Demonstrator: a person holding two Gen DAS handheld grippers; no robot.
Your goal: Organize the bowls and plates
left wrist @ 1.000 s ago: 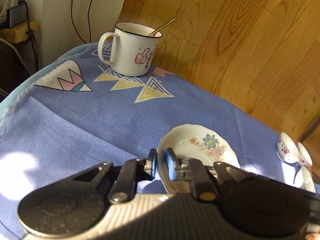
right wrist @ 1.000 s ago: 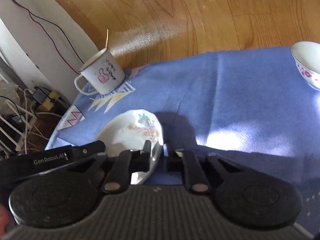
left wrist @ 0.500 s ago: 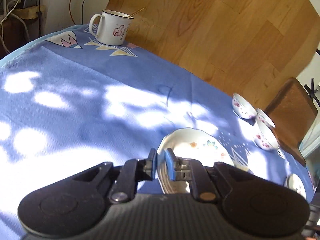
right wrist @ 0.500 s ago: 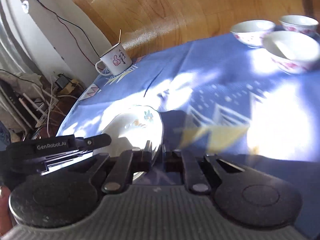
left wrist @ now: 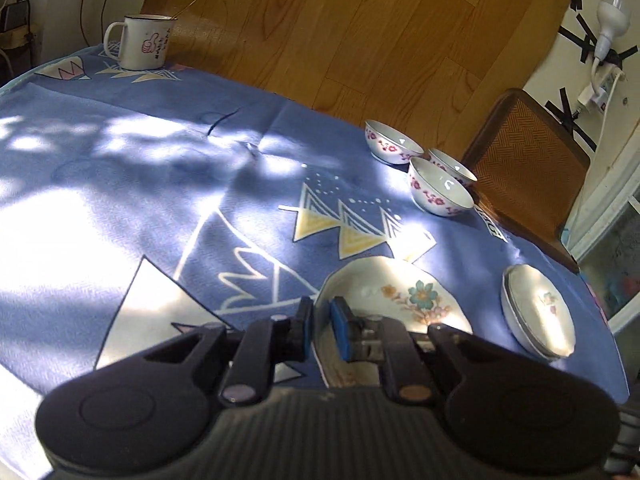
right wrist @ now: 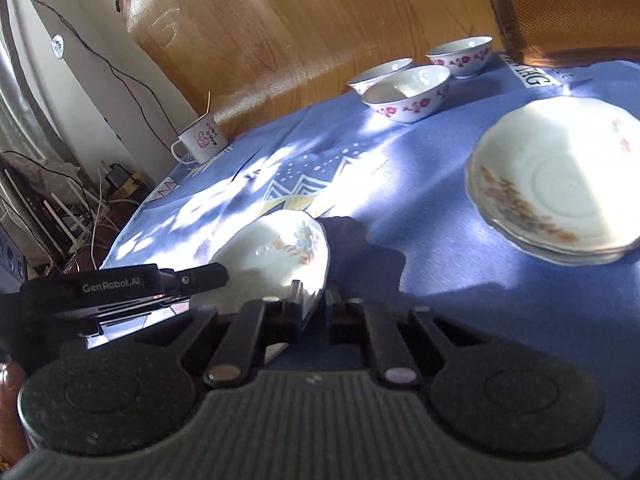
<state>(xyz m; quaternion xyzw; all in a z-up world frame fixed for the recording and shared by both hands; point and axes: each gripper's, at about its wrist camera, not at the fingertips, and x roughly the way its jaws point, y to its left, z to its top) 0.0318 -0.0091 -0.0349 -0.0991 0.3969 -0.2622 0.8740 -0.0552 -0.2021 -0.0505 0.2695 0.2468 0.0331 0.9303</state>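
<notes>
A white plate with a flower print (left wrist: 404,300) is held above the blue tablecloth by both grippers. My left gripper (left wrist: 320,326) is shut on its near left rim. My right gripper (right wrist: 314,306) is shut on its right rim (right wrist: 280,256); the left gripper's body (right wrist: 120,284) shows beside it. A stack of matching plates (right wrist: 560,176) lies on the cloth to the right, also in the left wrist view (left wrist: 538,312). Three small bowls with red flowers (left wrist: 438,188) (right wrist: 408,94) stand near the far right edge.
A white enamel mug (left wrist: 140,42) with a stick in it stands at the far left corner, also in the right wrist view (right wrist: 202,140). A wooden chair (left wrist: 528,160) stands past the bowls. Cables and a power strip (right wrist: 60,216) lie on the floor to the left.
Both grippers have carried the plate from beside the mug across the table to the right. The bowls and the plate stack have come into view, close to the held plate.
</notes>
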